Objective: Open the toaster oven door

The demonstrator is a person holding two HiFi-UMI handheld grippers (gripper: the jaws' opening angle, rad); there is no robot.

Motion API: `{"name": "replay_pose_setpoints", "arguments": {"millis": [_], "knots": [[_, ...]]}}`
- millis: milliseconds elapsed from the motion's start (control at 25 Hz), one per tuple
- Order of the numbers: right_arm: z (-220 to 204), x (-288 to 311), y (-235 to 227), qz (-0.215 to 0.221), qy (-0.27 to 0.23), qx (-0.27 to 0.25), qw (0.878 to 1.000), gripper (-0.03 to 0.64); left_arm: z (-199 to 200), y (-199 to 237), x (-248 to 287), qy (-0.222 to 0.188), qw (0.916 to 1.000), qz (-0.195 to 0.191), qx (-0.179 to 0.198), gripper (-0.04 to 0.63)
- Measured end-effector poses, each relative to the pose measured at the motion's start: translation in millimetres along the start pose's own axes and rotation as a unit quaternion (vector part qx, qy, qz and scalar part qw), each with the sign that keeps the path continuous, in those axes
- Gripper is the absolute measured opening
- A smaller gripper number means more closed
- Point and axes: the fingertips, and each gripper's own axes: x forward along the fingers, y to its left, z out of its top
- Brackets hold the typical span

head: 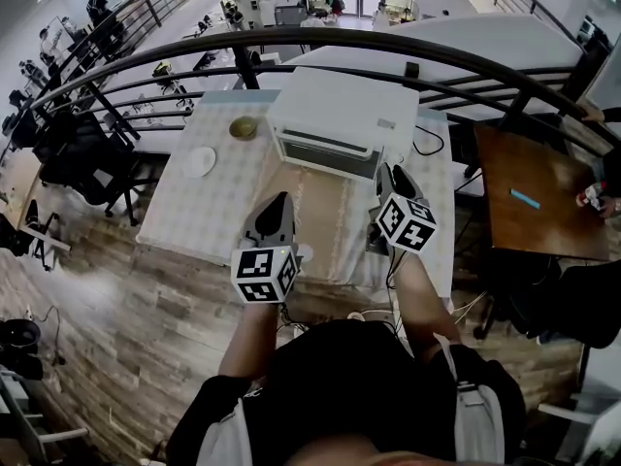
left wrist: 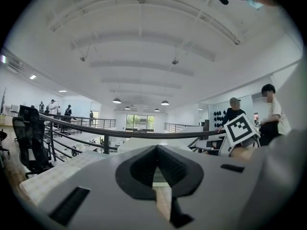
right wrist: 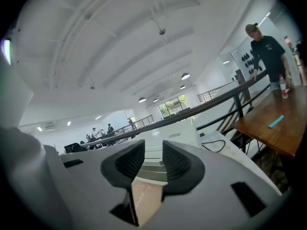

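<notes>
1. Far left of the table (head: pixel 184 223), at about 10 o'clock from the left gripper (head: pixel 280 200), sits a white plate (head: pixel 199 161). A small bowl (head: pixel 244 127) lies beyond it at 11 o'clock. Neither is touched.
2. Left gripper: its own view shows the pads (left wrist: pixel 168 166) pressed together with nothing between them. It hovers over the cloth, well short of the oven and pointing toward 12 o'clock.
3. Dead ahead at 12 o'clock stands the white toaster oven (head: pixel 342 115), at the table's far edge, front facing us. Its door (head: pixel 328 159) is upright and shut, and the handle (head: pixel 324 144) along the door's top is untouched.
4. Right gripper (head: pixel 392 171): its jaws stand clearly apart in its own view, holding nothing. The oven's front (right wrist: pixel 154 168) shows through the gap, still some way off. In the head view the tips sit just off the oven's front right corner, at about 4 o'clock from the handle.
5. Progress call: the approach looks under way, but nothing of the opening itself is done. What's left, as I read it:
   - slide the open right jaws toward 10 o'clock onto the handle;
   - close on it;
   - swing the door down.
</notes>
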Motion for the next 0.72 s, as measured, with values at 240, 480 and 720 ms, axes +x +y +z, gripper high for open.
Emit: {"name": "replay_pose_setpoints", "arguments": {"millis": [240,480,720], "knots": [[-25,42,-8,0.003,0.057,0.076,0.995,0.115,-1,10,-4,0.002,1.0000,0.006,0.000,0.012],[-52,78,-27,-0.006,0.115,0.166,0.979,0.123,-5,25,-12,0.009,0.9997,0.024,0.000,0.012],[-56,110,-40,-0.020,0.134,0.172,0.976,0.123,-10,41,-19,0.015,0.9990,0.042,-0.001,0.012]]}}
